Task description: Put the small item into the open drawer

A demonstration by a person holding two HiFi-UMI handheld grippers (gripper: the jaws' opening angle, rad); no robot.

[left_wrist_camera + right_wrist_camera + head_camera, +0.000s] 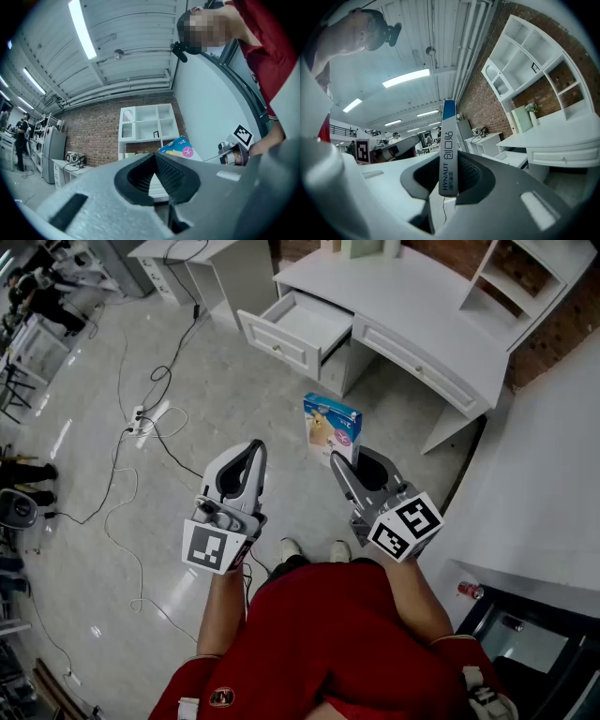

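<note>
- Between the right tongs stands a small flat blue-and-white cardboard box, pinched edge-on and rising upright above them.
- Just beside them, the left tongs are pressed together with nothing in them.
- Ahead of both tongs, well apart from the box, a white painted surface has its white open drawer pulled out.
- Below the tongs lies a glossy grey floor with black cables.
</note>
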